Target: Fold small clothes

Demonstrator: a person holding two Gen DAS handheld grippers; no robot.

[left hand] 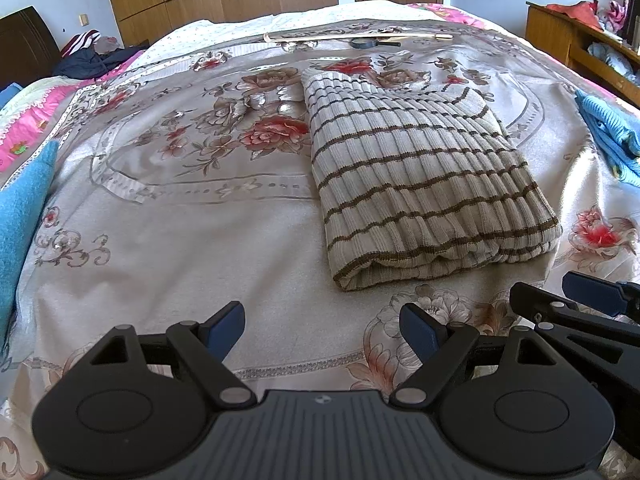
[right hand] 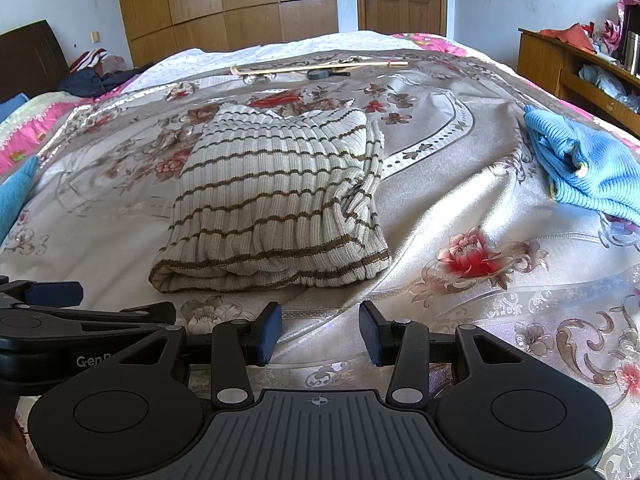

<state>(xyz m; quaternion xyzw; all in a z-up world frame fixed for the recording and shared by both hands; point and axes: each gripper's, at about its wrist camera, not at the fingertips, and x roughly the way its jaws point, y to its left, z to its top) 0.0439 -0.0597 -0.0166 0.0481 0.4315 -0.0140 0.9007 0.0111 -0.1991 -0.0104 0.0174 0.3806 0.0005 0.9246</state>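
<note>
I see the striped sweater (left hand: 424, 176) folded on the bed (left hand: 192, 240); my left gripper (left hand: 322, 332) and right gripper (right hand: 320, 334) both hang spread, holding nothing.

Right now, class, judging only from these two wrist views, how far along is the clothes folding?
Done: the striped sweater lies folded in a neat block on the floral bedspread. In hand: nothing; the left gripper and right gripper both hover open and empty near the sweater's front edge. Left: the blue knit garment at the right lies crumpled, not yet folded. A blue item at the left edge is too cropped to judge.
</note>
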